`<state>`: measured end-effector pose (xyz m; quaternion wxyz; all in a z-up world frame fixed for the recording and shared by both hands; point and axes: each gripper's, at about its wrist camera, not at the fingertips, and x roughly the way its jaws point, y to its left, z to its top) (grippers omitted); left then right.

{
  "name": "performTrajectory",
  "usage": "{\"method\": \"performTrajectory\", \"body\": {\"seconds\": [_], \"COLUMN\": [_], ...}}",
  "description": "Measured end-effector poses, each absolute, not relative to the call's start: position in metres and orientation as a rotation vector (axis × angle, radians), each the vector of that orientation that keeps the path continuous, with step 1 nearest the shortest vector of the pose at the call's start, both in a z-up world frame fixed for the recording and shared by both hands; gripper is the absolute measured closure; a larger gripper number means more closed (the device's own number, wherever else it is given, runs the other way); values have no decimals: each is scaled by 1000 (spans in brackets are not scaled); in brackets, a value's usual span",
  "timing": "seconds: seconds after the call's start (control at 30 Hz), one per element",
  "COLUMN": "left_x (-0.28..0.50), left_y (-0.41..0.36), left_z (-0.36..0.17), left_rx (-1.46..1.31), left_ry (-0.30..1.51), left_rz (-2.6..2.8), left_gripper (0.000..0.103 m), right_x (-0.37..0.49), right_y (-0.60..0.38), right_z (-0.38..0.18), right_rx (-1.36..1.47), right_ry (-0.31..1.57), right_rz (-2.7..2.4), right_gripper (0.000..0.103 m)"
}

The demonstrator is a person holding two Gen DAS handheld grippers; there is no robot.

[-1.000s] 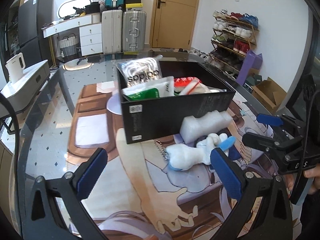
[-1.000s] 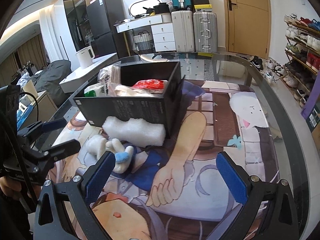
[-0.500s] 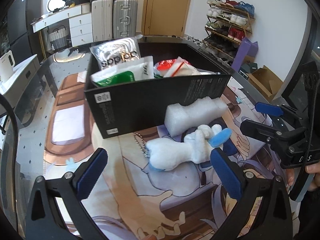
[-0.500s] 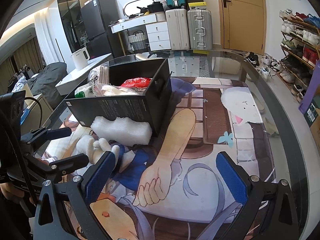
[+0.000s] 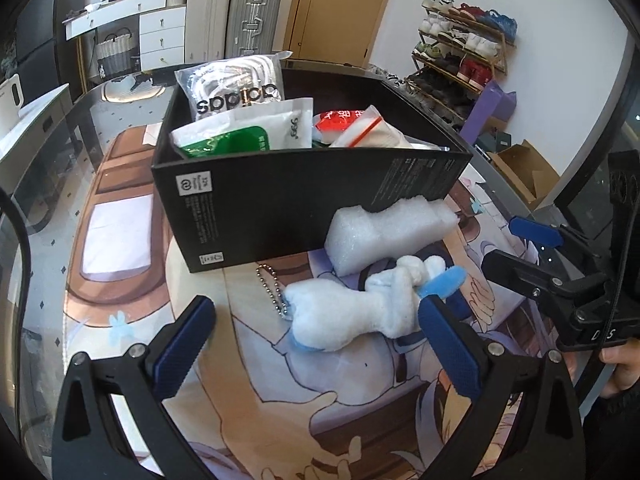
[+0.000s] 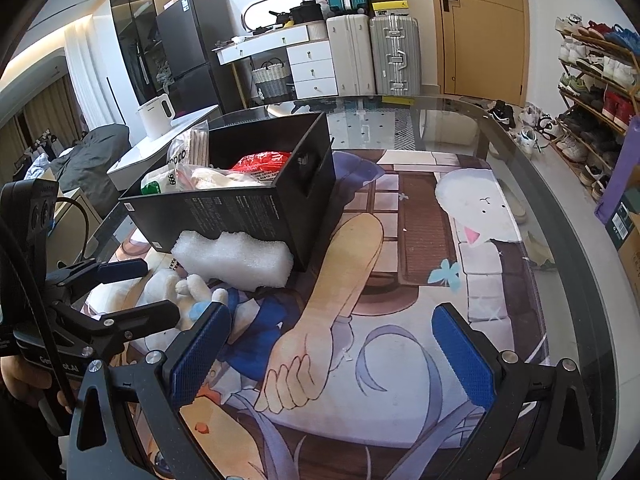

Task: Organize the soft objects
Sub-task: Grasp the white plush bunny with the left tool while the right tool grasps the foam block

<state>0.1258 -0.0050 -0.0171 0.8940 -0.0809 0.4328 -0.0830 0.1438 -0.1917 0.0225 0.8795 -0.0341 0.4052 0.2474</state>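
My left tool (image 5: 316, 340) is wide open w/ nothing in it, low over the surface (image 5: 120, 292). The white plush toy (image 5: 360, 312) lies flat on the printed mat betw. its two blue pads, closer to the right-hand pad (image 5: 448, 344), which sits just beside the toy's body; can't tell if it's touching. The toy's bead chain (image 5: 272, 288) trails toward the black box (image 5: 280, 200). A white foam block (image 5: 388, 232) lies against the box's near wall, just behind the toy.

Box holds several bagged soft items: an adidas bag (image 5: 236, 88) at the back, a white-and-green pack (image 5: 244, 132) in front of it, a red-and-white pouch (image 5: 352, 124) beside that.

My right tool (image 6: 332, 352) is also fully open & empty, hovering over the mat's drawn arm, well right of the toy (image 6: 172, 288). From this view the foam block (image 6: 236, 256) rests along the box (image 6: 248, 208) base, and the left tool (image 6: 132, 292) shows at the left edge, around the toy.
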Motion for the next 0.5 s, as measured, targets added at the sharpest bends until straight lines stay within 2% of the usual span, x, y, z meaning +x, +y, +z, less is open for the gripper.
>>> {"method": "performTrajectory", "body": {"seconds": [0.13,0.27,0.5], "left_x": [125,121,114], "left_y": [-12,-13,-6], "left_z": [-15,-13,-11], "left_rx": [-143,-167,-165], "left_ry": [884,869,858], "left_rz": [-200,-264,-260], "left_gripper": [15,37,42], "right_x": [145,145,146], "right_y": [-191,-190,-185], "right_z": [22,21,21], "right_rx": [-74,-79,-90], "right_ry": [845,847,851], "right_rz": [515,515,521], "right_gripper": [1,1,1]}}
